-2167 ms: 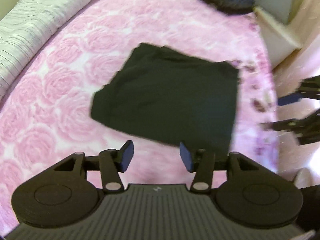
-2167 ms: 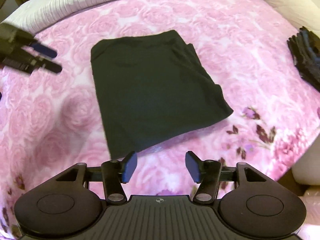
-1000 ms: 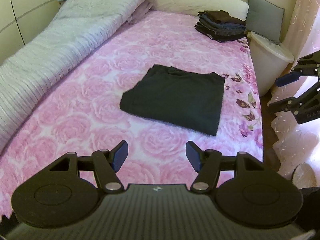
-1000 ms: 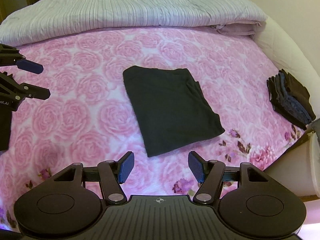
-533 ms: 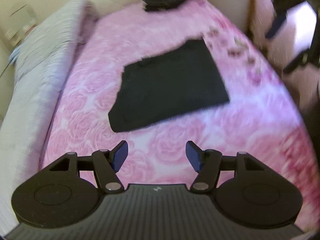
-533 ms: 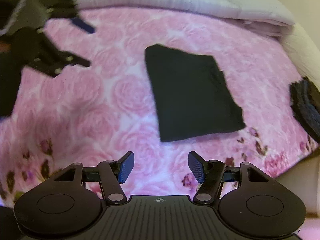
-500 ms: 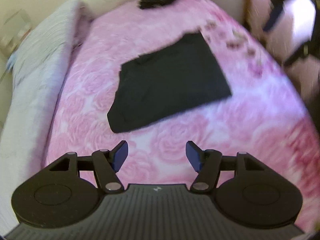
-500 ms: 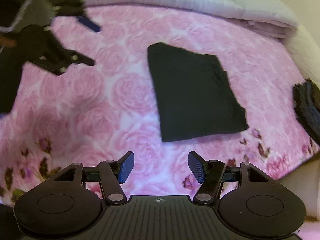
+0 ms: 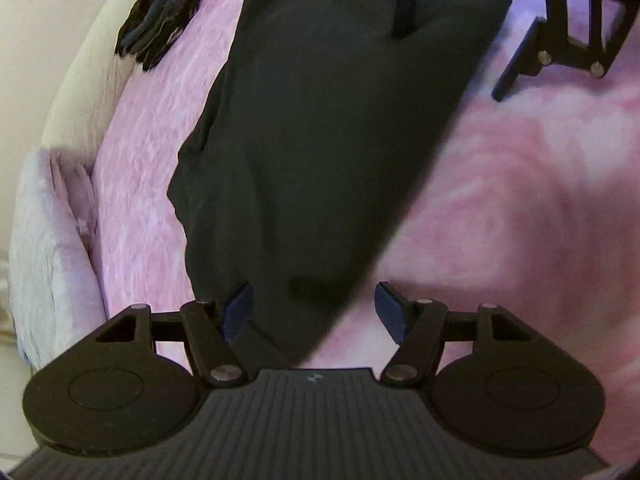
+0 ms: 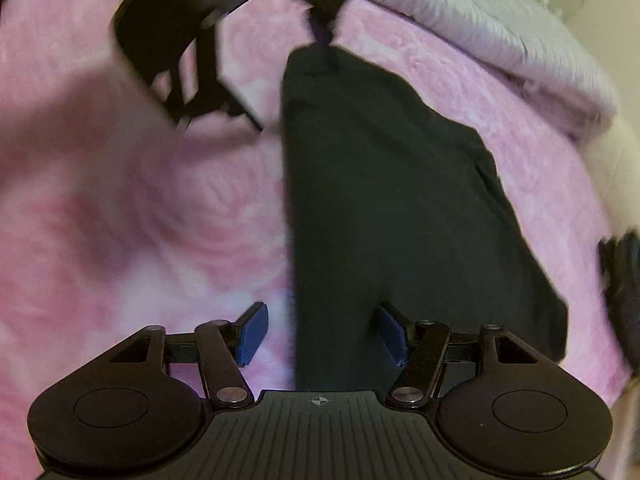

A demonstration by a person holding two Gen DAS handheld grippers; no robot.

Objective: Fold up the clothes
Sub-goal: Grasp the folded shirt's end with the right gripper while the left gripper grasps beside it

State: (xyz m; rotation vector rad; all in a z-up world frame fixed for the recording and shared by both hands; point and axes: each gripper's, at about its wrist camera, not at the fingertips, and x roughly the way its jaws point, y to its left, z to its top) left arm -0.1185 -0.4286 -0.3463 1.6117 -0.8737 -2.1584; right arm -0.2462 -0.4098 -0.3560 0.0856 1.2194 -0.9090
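A folded black garment point(image 9: 320, 132) lies flat on the pink rose-patterned bedspread point(image 9: 500, 200); it also shows in the right wrist view point(image 10: 392, 208). My left gripper point(image 9: 316, 312) is open, low over one corner of the garment, its jaws straddling the edge. My right gripper point(image 10: 320, 332) is open, low over the opposite corner, one finger over cloth, one over bedspread. Each gripper shows at the far end of the other's view: the right gripper point(image 9: 452, 32), the left gripper point(image 10: 280, 92). Both views are blurred.
A stack of folded dark clothes point(image 9: 160, 12) lies near the cream headboard point(image 9: 80, 92); it also shows at the right wrist view's edge point(image 10: 624, 292). A rolled pale striped duvet point(image 10: 500, 32) lies along the bed's far side.
Both grippers have dropped from high above the bed to just over the garment, at opposite corners of one edge. Both stay open. The garment has not moved.
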